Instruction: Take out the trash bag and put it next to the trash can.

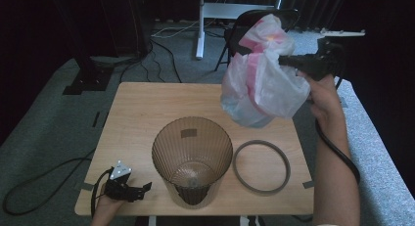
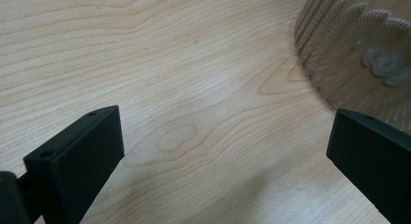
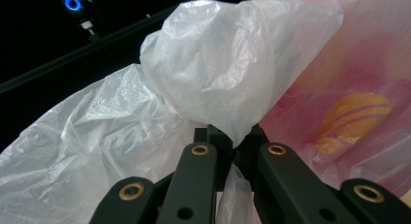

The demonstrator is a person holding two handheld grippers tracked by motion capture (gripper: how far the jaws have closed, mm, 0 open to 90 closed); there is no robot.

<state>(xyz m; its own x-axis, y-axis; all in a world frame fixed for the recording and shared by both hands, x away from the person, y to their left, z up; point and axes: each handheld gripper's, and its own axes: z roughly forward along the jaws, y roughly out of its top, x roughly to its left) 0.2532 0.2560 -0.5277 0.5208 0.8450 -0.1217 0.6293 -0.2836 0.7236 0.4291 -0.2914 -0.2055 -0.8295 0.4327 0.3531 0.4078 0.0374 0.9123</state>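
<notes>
High view: the right gripper (image 1: pixel 288 62) is clenched on a white-and-pink plastic bag (image 1: pixel 262 81), held in the air over the table's (image 1: pixel 137 108) far right corner; the bag hangs downward. A ribbed translucent bin (image 1: pixel 192 157) stands upright at centre, a grey ring (image 1: pixel 261 166) flat just beside it.

Left gripper view: the left gripper (image 2: pixel 225 151) is released, jaws wide over bare wood, the bin wall (image 2: pixel 354 49) near.

Right gripper view: the jaws pinch bunched bag film (image 3: pixel 213 73).

Both grippers were black: the left gripper (image 1: pixel 128 189), at lower left of the high view, carried a grey three-cornered plate and a looping black cable; the right gripper (image 1: pixel 293 62), upper right, trailed a thick black cable and showed brass-ringed screw holes along its linkage
</notes>
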